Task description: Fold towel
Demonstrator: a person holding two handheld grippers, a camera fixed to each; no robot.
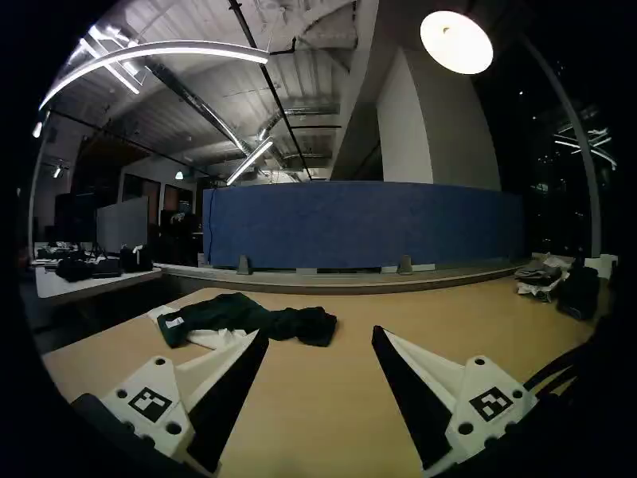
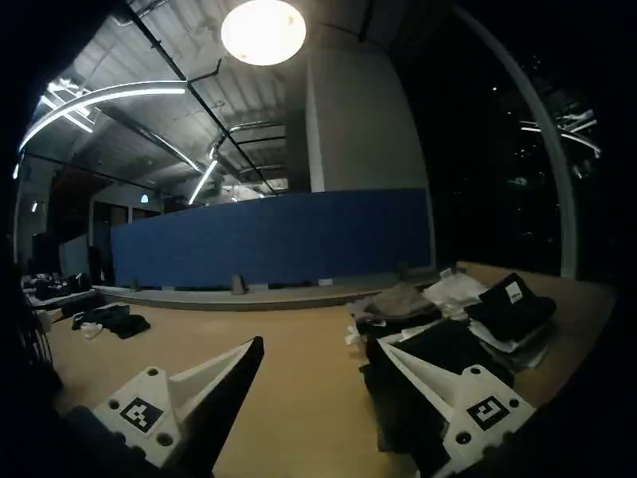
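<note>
Pale wooden table (image 1: 334,398) before a blue partition (image 1: 358,223) in a dim workshop, with the crumpled dark green towel (image 1: 255,319) lying just beyond the spread, empty fingers of the left gripper (image 1: 318,331), and well off to the left of the right gripper (image 2: 318,341), likewise spread and empty beside a pile of folded cloths (image 2: 478,319). Step in hand judged as the first reach: best made low, seeking two neighbouring corners rather than the bunched middle, then drawing flat before folding. Long axis of the heap roughly crosswise to the left gripper, small pale label at its left end, true edges lost in the bunching.
</note>
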